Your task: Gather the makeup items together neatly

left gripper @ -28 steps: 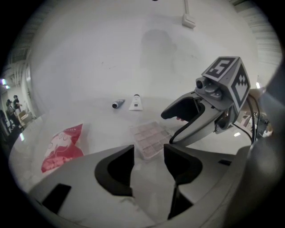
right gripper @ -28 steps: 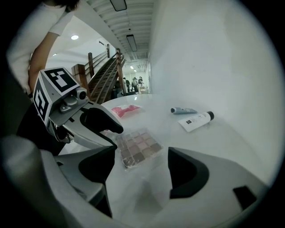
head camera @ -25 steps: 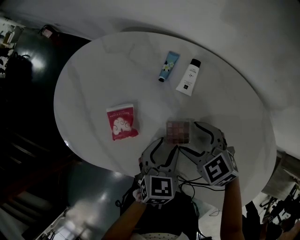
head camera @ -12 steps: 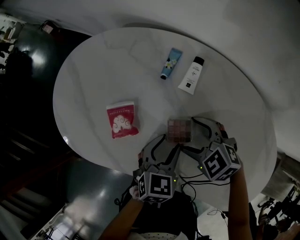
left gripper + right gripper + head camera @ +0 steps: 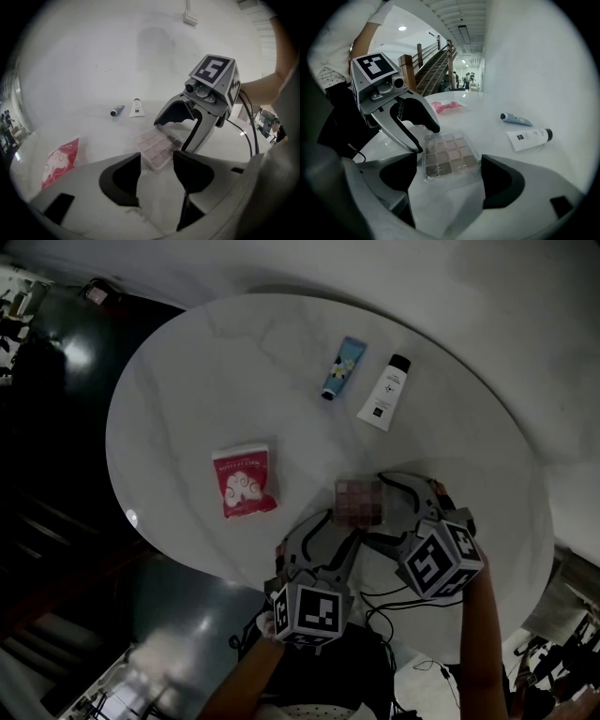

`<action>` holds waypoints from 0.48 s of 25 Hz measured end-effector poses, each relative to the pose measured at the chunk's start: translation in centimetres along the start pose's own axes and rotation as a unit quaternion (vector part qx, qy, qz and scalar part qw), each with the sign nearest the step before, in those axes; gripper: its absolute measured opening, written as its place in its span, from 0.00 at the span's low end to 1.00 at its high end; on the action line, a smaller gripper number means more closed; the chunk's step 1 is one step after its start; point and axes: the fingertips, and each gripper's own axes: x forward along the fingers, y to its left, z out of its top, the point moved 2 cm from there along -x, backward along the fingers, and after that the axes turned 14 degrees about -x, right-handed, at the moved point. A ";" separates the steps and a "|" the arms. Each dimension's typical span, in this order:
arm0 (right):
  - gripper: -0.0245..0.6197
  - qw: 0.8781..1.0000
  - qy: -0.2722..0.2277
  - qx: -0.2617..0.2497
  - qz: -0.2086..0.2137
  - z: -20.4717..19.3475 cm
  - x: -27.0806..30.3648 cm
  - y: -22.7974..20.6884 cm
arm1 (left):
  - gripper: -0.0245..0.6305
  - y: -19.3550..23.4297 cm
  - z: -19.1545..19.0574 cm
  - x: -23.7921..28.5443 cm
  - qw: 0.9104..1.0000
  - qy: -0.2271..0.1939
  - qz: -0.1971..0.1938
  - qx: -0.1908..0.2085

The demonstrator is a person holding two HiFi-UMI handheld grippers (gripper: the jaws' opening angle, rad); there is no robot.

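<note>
A clear-lidded eyeshadow palette [image 5: 359, 501] lies flat near the front of the round white table [image 5: 187, 390]. My left gripper [image 5: 336, 532] is open, and the palette's near corner [image 5: 157, 149] lies loose between its tips [image 5: 157, 164]. My right gripper [image 5: 380, 507] comes in from the right, also open. The palette's near end [image 5: 449, 157] sits between its jaws [image 5: 449, 171], untouched. Both pairs of jaws have just been opening. A blue tube [image 5: 339, 368] and a white tube with a black cap [image 5: 384, 392] lie side by side at the back. A red pouch [image 5: 244, 482] lies to the left.
The table's front edge runs just under both grippers, with dark floor [image 5: 56, 549] beyond it on the left. A black cable [image 5: 384, 601] hangs below the right gripper. A white wall [image 5: 117, 47] rises behind the table.
The right gripper's jaws have spread wider around the palette and its cube has turned a little. The left jaws have widened slightly. The palette, tubes and pouch have stayed put.
</note>
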 end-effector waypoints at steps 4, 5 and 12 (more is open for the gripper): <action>0.74 1.000 -0.003 -0.006 0.005 0.1 0.0 0.0 | 0.43 -0.2 0.2 0.0 1.000 0.004 0.000 0.001; 0.74 1.000 -0.004 -0.009 0.005 0.1 0.0 0.0 | 0.43 -0.2 0.2 0.0 1.000 0.004 0.000 0.001; 0.74 0.999 -0.012 -0.027 0.021 0.2 0.1 -0.2 | 0.43 -0.1 0.2 0.0 1.000 0.006 -0.005 -0.004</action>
